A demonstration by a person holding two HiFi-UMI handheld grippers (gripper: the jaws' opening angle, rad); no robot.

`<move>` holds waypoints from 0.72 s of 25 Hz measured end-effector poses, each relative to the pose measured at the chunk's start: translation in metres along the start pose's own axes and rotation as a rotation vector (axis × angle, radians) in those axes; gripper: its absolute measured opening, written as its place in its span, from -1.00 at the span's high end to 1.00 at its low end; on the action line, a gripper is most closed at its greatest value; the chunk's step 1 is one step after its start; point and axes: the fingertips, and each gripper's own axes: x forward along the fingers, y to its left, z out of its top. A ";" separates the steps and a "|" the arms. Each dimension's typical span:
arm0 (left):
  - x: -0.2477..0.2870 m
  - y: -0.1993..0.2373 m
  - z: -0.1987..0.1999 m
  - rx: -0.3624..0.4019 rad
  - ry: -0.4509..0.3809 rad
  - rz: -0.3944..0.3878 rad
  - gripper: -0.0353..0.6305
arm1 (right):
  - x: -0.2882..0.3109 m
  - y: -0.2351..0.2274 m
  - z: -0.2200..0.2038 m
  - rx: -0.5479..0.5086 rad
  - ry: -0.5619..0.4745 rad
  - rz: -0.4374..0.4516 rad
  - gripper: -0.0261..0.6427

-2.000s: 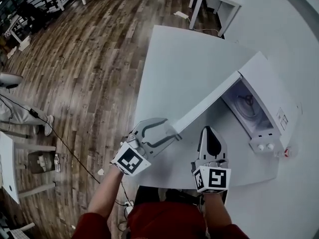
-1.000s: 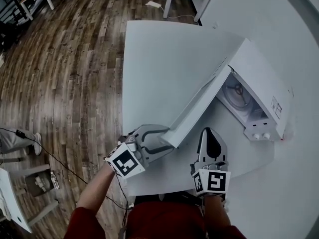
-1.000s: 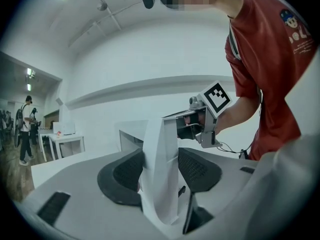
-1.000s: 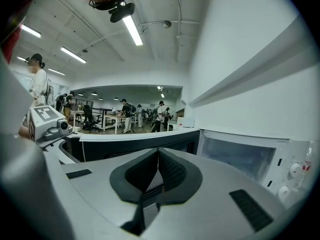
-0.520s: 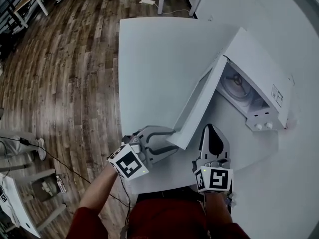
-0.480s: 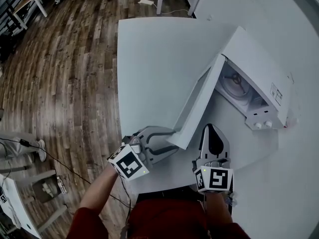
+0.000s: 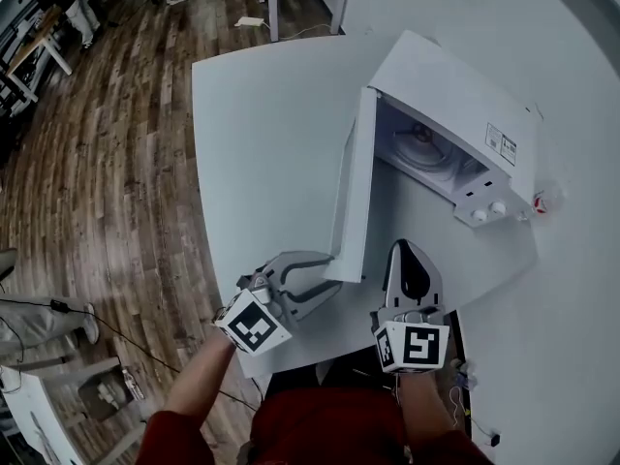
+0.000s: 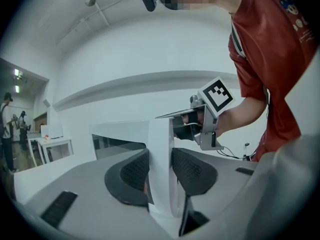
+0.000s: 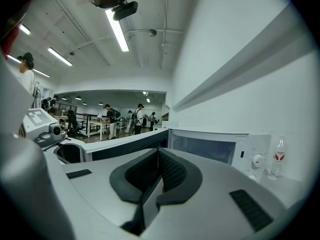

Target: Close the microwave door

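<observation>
A white microwave (image 7: 455,95) stands at the table's far right with its door (image 7: 351,192) swung out towards me. My left gripper (image 7: 334,274) is at the door's free edge (image 8: 160,144). Its jaws have just been closing, and both pads now press on that edge, one on each face. To the right of the door's end, my right gripper (image 7: 407,252) hovers over the table, shut with nothing in it. In the right gripper view its pads (image 9: 170,170) meet, and the open cavity (image 9: 202,148) lies ahead.
The white table (image 7: 262,143) ends at its left edge above a wooden floor (image 7: 107,143). Two knobs (image 7: 487,211) sit on the microwave's control panel. A small bottle (image 7: 544,200) stands beside the microwave by the white wall. People and desks are far off.
The door has swung round from pointing lower left to pointing straight at me. The left jaws have narrowed onto its edge. The right gripper kept beside it, still shut.
</observation>
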 end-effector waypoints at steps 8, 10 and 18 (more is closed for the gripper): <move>0.045 -0.021 0.012 0.002 0.030 0.082 0.42 | -0.031 -0.056 -0.002 0.045 -0.016 -0.052 0.85; 0.060 -0.025 0.015 0.000 0.033 0.111 0.42 | -0.036 -0.071 -0.005 0.046 -0.023 -0.055 0.85; 0.111 -0.035 0.028 -0.026 0.025 0.251 0.42 | -0.053 -0.127 -0.012 0.068 -0.024 -0.080 0.85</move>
